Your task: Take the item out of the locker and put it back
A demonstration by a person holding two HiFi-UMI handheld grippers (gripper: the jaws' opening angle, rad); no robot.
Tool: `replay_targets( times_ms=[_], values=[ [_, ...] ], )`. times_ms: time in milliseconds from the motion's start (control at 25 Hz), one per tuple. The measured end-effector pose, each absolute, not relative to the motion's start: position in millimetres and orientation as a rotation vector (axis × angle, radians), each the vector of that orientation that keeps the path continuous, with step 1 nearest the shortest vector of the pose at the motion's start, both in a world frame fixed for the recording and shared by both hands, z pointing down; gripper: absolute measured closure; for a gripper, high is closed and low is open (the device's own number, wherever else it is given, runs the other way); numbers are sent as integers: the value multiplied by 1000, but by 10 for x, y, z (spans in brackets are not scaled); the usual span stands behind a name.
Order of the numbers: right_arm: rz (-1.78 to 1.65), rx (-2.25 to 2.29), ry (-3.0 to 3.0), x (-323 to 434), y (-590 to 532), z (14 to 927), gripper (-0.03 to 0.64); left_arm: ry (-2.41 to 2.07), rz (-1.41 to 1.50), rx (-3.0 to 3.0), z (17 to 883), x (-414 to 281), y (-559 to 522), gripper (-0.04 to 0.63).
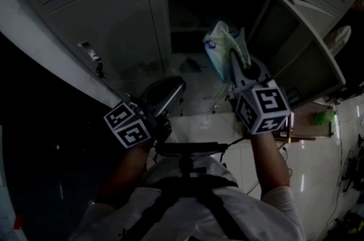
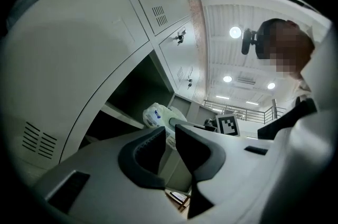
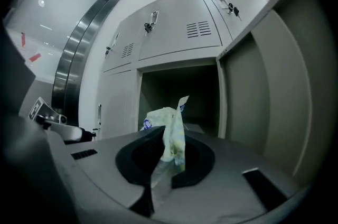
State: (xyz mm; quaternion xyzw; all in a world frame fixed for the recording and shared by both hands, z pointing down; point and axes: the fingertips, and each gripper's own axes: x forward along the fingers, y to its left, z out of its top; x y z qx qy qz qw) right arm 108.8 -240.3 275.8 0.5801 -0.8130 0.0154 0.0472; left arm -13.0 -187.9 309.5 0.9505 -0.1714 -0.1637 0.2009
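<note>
The right gripper (image 3: 168,150) is pinching a soft plastic packet (image 3: 172,132) by its lower end, jaws closed tight on it. The packet's long axis is running out along the jaws, with its free end pointing into the open locker compartment (image 3: 179,63) just ahead. The left gripper (image 2: 170,136) is hanging left of that compartment with its jaws narrowly parted and nothing in them.

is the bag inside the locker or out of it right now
Out. The right gripper pinches the plastic bag in the air before the locker, whose door stands swung open.
</note>
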Motion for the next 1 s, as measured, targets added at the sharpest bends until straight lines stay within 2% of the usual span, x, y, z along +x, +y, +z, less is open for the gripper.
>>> replay_targets(
  times_ms=[1000],
  values=[
    [243,1837,-2470,1247,-1663,3257,617,-396,-425,2586,3420,-208,-1407,595]
  ],
)
